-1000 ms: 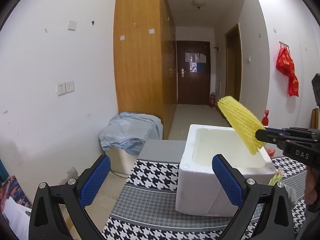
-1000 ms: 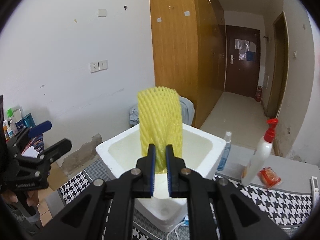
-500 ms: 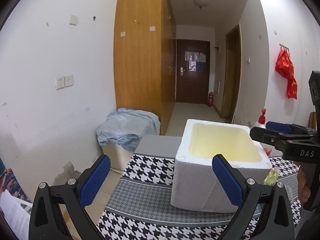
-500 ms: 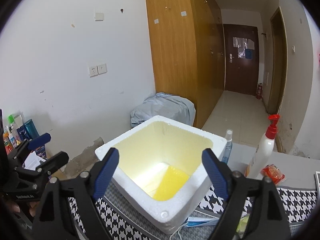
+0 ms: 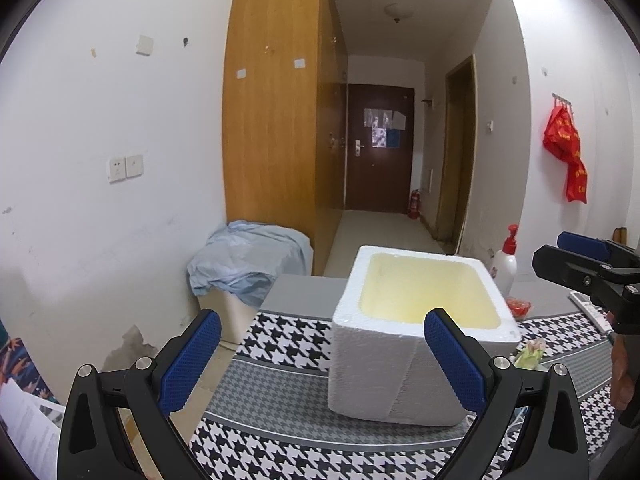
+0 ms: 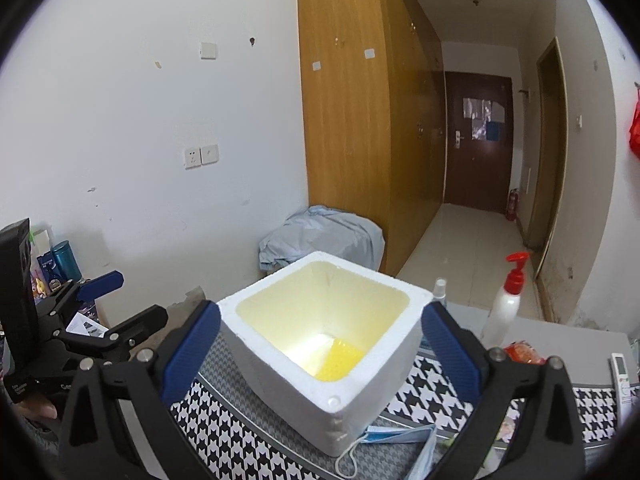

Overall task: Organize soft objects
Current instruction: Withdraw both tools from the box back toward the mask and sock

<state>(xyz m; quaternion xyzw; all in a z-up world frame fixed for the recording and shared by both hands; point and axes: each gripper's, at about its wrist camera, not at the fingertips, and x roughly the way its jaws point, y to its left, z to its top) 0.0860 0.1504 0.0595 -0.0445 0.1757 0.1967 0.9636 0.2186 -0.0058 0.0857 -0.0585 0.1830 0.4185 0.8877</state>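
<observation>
Your right gripper point(image 6: 320, 344) has just spread its jaws wide, nothing between them. The yellow foam net sleeve point(image 6: 338, 362) lies flat at the bottom of the white styrofoam box point(image 6: 280, 368); its long axis is unclear. Left gripper point(image 5: 320, 354) gapes empty before the box.

This is a lived-in home, most likely an apartment room opening onto its entrance hall. A tall wooden wardrobe point(image 5: 276, 120) lines the left wall, and past it a tiled hallway runs to a dark front door point(image 5: 378, 152) with papers taped on it and a fire extinguisher point(image 5: 414, 203) beside it. A ceiling lamp point(image 5: 396, 11) hangs above the hall. Red bags point(image 5: 566, 148) hang from wall hooks. A houndstooth cloth point(image 5: 288, 340) covers the table, where a pump bottle point(image 6: 506, 304), a remote point(image 6: 622, 376) and a face mask point(image 6: 400, 438) lie about. Wall sockets point(image 6: 202, 156) and a sheet-draped bin point(image 5: 248, 264) complete the domestic look.
</observation>
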